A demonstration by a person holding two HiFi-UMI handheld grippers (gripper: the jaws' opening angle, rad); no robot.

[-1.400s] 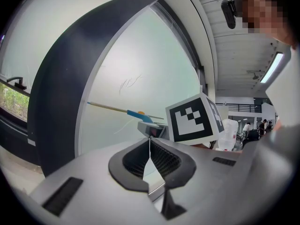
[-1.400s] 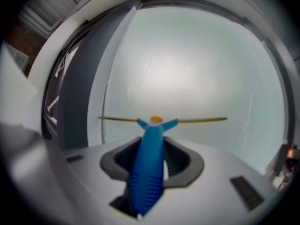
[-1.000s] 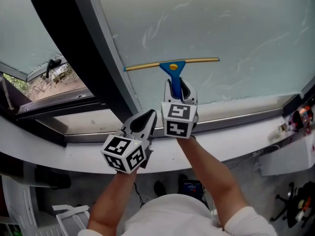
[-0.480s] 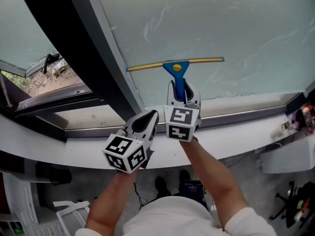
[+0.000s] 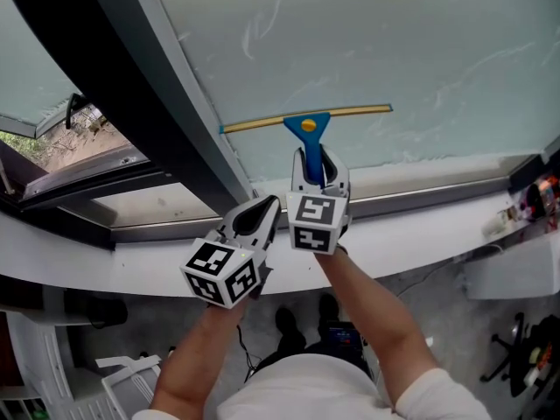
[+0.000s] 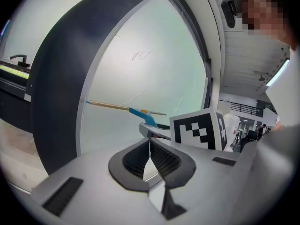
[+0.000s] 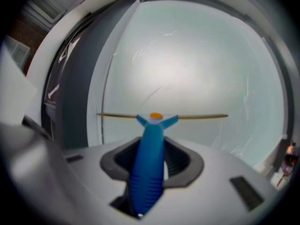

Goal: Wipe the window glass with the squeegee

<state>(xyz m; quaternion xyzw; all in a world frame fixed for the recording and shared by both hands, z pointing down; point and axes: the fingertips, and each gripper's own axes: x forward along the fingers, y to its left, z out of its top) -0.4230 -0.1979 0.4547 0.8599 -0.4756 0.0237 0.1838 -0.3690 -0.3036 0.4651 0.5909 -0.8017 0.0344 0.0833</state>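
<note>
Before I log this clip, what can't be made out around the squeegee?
Lower end of the squeegee handle: head view, buried in the right hand-held gripper behind its marker cube.
Whether the blade touches the window glass: too thin in every view.
Glass top: cut by the head view's upper edge.
Small items at the far right: head view, too small, cropped.

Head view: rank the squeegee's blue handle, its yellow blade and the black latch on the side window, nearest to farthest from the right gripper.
1. blue handle: clamped in the right gripper.
2. yellow blade: just above, lying across the glass.
3. black latch: far to the upper left, beyond the dark frame post.
</note>
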